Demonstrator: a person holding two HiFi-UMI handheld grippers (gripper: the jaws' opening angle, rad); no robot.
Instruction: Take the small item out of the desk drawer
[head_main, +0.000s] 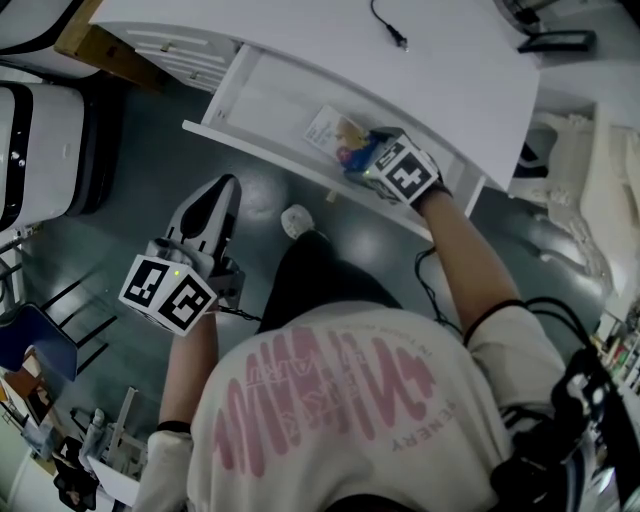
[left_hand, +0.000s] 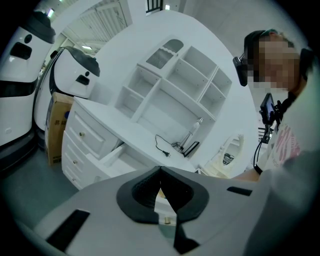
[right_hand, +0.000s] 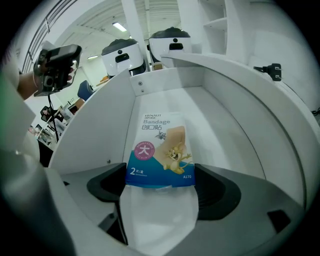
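R claw (right_hand: 160, 182) jaws wide, pressing both edges of bandage pack (right_hand: 159, 150) | pack inside open drawer (right_hand: 235, 130) under worktop (head_main: 450, 70) | L claw (left_hand: 160, 192) closed, empty | step: grasp looks made | nxt: lift pack out, clear drawer front

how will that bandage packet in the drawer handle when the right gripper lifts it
The bandage packet looks thin and flat, so probably very light and floppy; squeezed edgewise by the right gripper it may buckle. Its glossy print suggests it might slip.
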